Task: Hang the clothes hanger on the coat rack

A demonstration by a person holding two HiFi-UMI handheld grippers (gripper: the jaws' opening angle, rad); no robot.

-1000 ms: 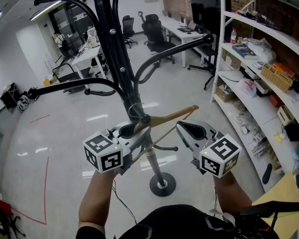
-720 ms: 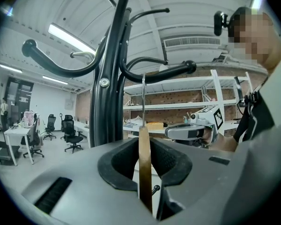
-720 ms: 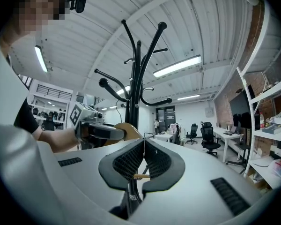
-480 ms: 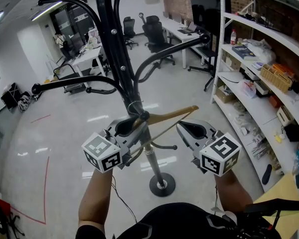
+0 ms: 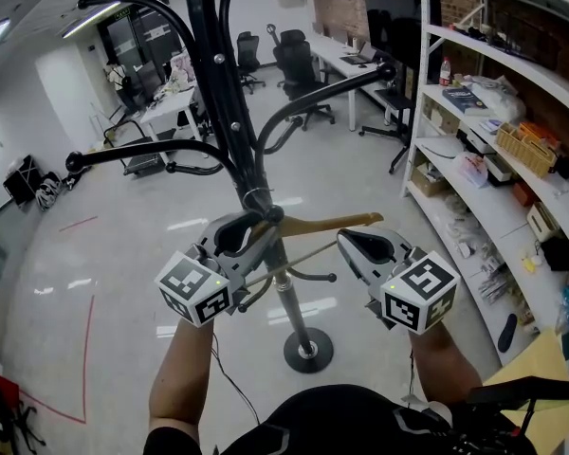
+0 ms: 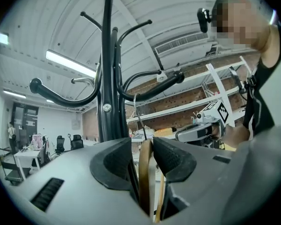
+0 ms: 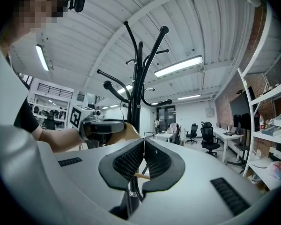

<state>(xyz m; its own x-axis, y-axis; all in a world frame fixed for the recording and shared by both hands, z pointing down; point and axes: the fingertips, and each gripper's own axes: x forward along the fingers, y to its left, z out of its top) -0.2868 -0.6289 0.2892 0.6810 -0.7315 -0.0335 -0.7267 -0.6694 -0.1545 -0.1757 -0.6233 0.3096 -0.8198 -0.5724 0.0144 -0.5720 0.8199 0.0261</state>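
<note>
A black coat rack point(image 5: 229, 112) with curved arms stands right before me. The wooden hanger point(image 5: 332, 223) hangs close to its pole, and its wire hook point(image 6: 136, 111) reaches up to a rack arm point(image 6: 150, 90). My left gripper point(image 5: 253, 229) is around the hanger's neck. Its jaws are opening, with the wood point(image 6: 145, 172) between them and a gap showing beside it. My right gripper point(image 5: 353, 241) hovers level just right of the pole and below the hanger's right arm. It is shut with nothing in it; in the right gripper view point(image 7: 144, 142) its pads meet.
The rack's round base point(image 5: 308, 351) sits on the glossy floor below my hands. White shelving point(image 5: 493, 112) full of boxes lines the right side. Office chairs point(image 5: 294, 55) and desks stand farther back. A thin cable point(image 5: 229, 387) hangs under my left forearm.
The hanger's right arm has dropped from tilted up to nearly level. My left gripper rolled a little and its jaws widened around the hanger. The right gripper stayed put.
</note>
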